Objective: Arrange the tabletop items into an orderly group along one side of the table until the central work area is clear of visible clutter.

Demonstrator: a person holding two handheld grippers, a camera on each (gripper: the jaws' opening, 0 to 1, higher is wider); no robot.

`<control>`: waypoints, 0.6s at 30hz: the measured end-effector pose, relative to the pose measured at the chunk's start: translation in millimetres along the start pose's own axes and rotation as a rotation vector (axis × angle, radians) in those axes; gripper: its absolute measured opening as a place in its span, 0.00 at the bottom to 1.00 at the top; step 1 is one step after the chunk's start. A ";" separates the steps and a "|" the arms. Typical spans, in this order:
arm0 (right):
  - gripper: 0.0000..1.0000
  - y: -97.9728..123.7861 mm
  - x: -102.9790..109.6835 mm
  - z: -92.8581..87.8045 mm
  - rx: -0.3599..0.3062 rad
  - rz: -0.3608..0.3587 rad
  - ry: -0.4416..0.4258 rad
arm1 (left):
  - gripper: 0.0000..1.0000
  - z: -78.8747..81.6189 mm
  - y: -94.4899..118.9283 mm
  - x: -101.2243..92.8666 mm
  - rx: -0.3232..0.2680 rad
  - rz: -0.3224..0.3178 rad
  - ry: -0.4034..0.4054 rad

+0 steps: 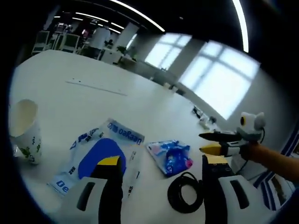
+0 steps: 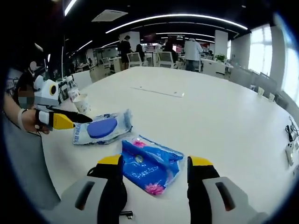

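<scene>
On the white table (image 1: pixel 93 70) lie a clear packet (image 1: pixel 100 156) with a blue disc inside, a blue flowered tissue pack (image 1: pixel 172 156) and a coiled black cable (image 1: pixel 184 191). A white paper cup (image 1: pixel 25 130) stands at the left. My left gripper (image 1: pixel 163 161) is open above the packet and the cable, holding nothing. The right gripper (image 1: pixel 210 142) reaches in from the right. In the right gripper view, my right gripper (image 2: pixel 156 161) is open with the tissue pack (image 2: pixel 152 165) just ahead between its jaws. The left gripper (image 2: pixel 70 120) hovers by the packet (image 2: pixel 103 127), in front of the cup (image 2: pixel 81 103).
A thin pale strip (image 2: pixel 159 92) lies farther out on the table (image 2: pixel 210 112). A white power strip (image 2: pixel 289 149) sits near the right edge. Chairs, desks and standing people (image 2: pixel 192 49) are beyond the far side. A person's hand (image 2: pixel 28 120) holds the left gripper.
</scene>
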State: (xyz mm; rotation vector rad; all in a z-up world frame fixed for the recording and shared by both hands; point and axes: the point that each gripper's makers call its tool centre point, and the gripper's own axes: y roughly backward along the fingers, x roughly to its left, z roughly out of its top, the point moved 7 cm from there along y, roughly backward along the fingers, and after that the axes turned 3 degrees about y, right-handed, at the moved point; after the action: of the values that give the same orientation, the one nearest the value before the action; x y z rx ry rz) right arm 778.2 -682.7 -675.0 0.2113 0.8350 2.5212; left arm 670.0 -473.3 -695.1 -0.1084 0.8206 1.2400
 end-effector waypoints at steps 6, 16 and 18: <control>0.53 -12.2 10.4 14.4 0.016 0.052 0.042 | 0.63 1.3 14.7 2.3 0.004 0.000 0.001; 0.52 -37.4 21.9 36.9 0.034 0.122 0.107 | 0.60 5.2 46.0 27.9 -0.001 0.054 -0.015; 0.52 -41.8 23.2 41.2 0.032 0.130 0.110 | 0.60 6.1 51.1 31.9 -0.003 0.062 -0.012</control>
State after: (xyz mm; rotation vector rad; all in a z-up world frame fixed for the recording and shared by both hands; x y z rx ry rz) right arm 785.8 -620.5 -666.9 0.1423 0.9332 2.6625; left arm 631.4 -426.7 -692.2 -0.0784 0.8163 1.2990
